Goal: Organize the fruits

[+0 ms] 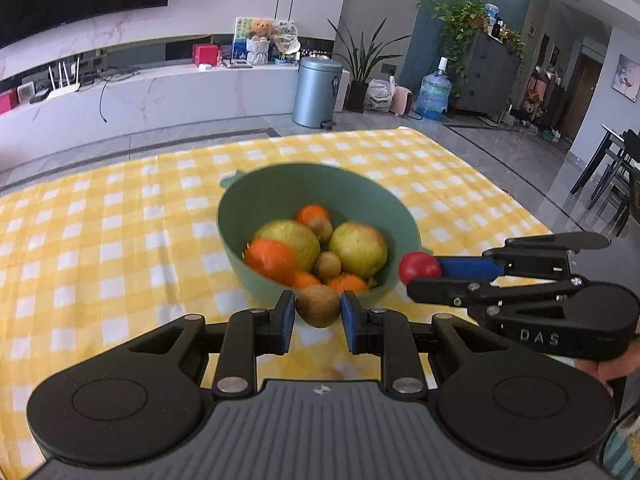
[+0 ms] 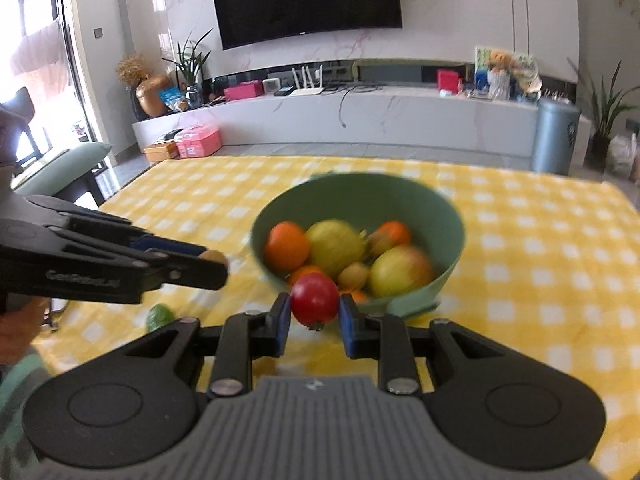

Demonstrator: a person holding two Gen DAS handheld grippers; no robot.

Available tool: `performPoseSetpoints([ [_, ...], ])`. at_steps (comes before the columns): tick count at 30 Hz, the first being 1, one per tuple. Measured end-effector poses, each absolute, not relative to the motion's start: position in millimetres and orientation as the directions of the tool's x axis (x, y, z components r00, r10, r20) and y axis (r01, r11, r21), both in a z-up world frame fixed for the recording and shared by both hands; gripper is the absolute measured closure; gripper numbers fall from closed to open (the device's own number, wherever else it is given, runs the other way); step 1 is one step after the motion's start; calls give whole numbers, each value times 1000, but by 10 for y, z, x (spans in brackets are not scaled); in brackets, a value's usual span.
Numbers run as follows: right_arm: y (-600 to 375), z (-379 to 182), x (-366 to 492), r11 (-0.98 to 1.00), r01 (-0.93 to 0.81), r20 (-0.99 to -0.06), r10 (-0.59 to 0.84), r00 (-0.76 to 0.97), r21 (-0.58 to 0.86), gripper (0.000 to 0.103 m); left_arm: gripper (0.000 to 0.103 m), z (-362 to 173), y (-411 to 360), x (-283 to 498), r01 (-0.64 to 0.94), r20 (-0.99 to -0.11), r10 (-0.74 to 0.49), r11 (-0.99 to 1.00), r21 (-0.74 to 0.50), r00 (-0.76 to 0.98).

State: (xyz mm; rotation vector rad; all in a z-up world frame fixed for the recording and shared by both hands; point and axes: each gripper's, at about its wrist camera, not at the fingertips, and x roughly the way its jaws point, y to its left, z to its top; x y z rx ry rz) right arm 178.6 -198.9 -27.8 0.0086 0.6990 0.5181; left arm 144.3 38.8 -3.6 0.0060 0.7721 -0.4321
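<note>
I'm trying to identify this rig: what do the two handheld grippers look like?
Each hand-held gripper, left and right, has black linkage arms, blue finger pads, silver pivot screws and a ribbed grey body. Pale lettering marks their sides. No cables show.

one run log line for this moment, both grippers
left gripper: shut on kiwi | right gripper: shut on tomato | green bowl: holds fruit, ahead

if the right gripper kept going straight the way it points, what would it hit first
Most likely the near rim of the green bowl, just beyond the red tomato held in the right gripper. Depth is blurred, so it might clear the rim and meet the fruit inside.
</note>
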Motion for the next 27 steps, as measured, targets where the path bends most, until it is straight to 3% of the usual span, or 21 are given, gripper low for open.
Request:
performPoseSetpoints([
  [9, -2072, -222, 2281, 872, -475, -639, 432, 636, 116, 81, 76, 14, 225, 1982, 452, -701, -404, 883, -131, 588],
  [15, -1971, -317, 2644, 854, -512, -674, 431, 600, 91, 81, 76, -97, 141, 2319, 438, -731, -357, 895, -87, 582],
  [27, -1866, -558, 3251, 858, -513, -736, 357, 575, 15, 81, 76, -385, 14, 2973, 367, -787, -343, 916, -160, 512],
])
